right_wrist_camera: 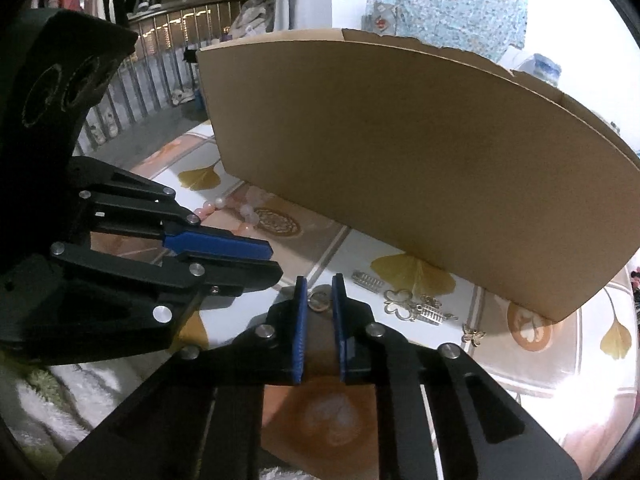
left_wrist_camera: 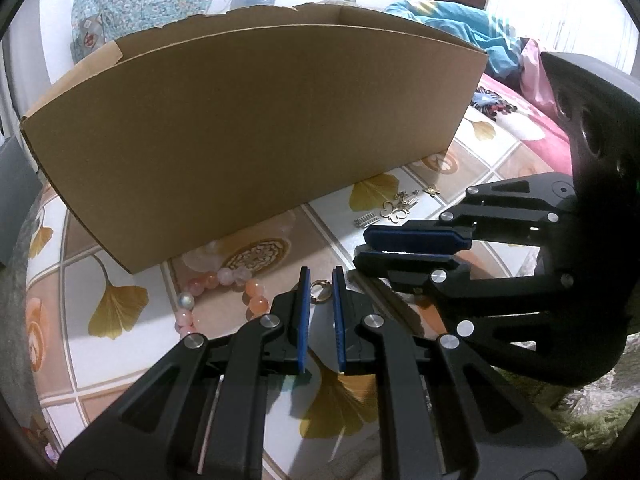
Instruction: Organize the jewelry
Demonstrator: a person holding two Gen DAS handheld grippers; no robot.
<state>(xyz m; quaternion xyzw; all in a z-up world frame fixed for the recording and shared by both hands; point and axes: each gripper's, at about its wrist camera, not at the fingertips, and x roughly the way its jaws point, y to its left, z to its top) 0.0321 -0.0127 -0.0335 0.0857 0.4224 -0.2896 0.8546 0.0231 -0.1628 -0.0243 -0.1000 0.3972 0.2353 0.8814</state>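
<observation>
In the left wrist view a small gold ring fills the narrow gap between the blue pads of my left gripper, touching both. My right gripper comes in from the right, jaws nearly together, its tips just beside the left ones. In the right wrist view a small ring likewise spans the gap of my right gripper. My left gripper lies just to its left, jaws close together. Whether both views show one ring, I cannot tell. A tall cardboard box stands behind.
Silver and gold charms and a butterfly charm lie on the leaf-patterned cloth near the box's right corner. A pink and orange bead bracelet lies left of the grippers. A green shaggy rug borders the cloth.
</observation>
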